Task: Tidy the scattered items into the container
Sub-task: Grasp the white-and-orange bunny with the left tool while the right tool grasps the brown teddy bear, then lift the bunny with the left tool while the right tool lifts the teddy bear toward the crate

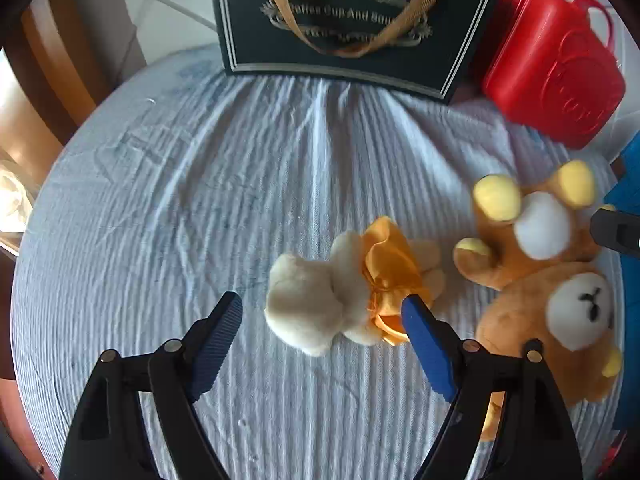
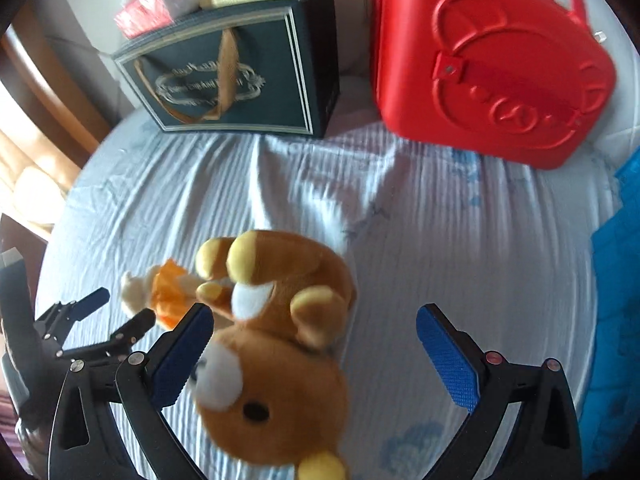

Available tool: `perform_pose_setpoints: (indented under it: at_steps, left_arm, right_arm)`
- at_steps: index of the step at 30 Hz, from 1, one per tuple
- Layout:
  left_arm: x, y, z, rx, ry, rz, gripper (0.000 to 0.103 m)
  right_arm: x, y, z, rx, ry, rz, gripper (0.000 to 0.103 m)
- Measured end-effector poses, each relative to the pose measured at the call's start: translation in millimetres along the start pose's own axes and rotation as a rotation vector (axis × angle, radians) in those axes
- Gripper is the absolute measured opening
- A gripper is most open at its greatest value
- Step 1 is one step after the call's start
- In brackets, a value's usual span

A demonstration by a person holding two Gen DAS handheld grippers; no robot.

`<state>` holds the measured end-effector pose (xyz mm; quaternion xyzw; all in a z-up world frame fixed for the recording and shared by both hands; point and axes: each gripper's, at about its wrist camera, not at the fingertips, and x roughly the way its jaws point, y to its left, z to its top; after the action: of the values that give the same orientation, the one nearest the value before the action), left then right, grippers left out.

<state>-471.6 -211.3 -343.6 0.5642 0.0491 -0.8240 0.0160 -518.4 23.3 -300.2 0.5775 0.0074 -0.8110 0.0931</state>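
A small cream plush toy with an orange cloth (image 1: 344, 292) lies on the striped bedsheet. My left gripper (image 1: 322, 308) is open, its fingers on either side of the toy, just short of it. A brown bear plush (image 1: 536, 276) lies on its back to the right. In the right wrist view the bear (image 2: 276, 340) lies between the open fingers of my right gripper (image 2: 314, 320), nearer the left finger. The small toy (image 2: 156, 292) and my left gripper (image 2: 116, 308) show at the left there. A dark green gift bag (image 1: 348, 28) stands open at the back.
A red plastic case (image 1: 556, 64) with handles stands to the right of the bag, also in the right wrist view (image 2: 488, 64). A blue cloth (image 2: 616, 280) lies at the right edge. A wooden bed frame (image 1: 60, 60) borders the left. The sheet (image 1: 180, 200) is wrinkled.
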Motion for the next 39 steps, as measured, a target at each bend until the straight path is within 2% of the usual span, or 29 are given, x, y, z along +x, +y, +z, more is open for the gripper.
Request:
perform_pose_setpoints:
  at_steps: [3,12,16,20,24,28,30,32,39]
  left_arm:
    - [14.5,1.1,-1.6,-0.012,0.024,-0.016,0.082]
    - [14.5,-15.0,1.0,0.022,0.002,-0.073,0.082]
    - [12.4,-16.8,0.5,0.004,-0.02,-0.093,0.07]
    - [9.7,-22.2,-4.9,-0.004,-0.027,-0.099,0.063]
    - [7.0,-28.1,-12.7,-0.016,-0.044,-0.103,0.06]
    - [21.1,-22.5,-2.1,-0.018,-0.07,-0.077,0.064]
    - [18.6,-24.4,-4.0,-0.032,-0.082,-0.08,0.056]
    - [14.6,-23.1,-2.2,-0.031,-0.098,-0.073,0.045]
    - [-27.7,-33.3,-2.6,0.002,-0.217,0.002,0.043]
  right_arm:
    - [23.4,-1.6,3.4,0.019,0.056,0.015,0.103]
    - [65.5,3.5,0.1,0.033,0.142,0.078,0.103]
    - [64.3,3.2,1.3,0.022,0.121,0.077,0.102]
    - [67.7,4.2,1.0,0.014,0.115,0.099,0.086]
    - [68.7,9.7,1.9,0.001,0.099,0.082,0.086]
    - [68.7,7.9,2.0,0.015,0.088,0.097,0.086]
    - [66.3,7.8,1.0,0.012,0.077,0.099,0.085]
    - [61.0,9.0,-1.9,0.02,0.046,0.101,0.081]
    - [20.1,8.2,-18.1,0.042,-0.096,0.125,0.079]
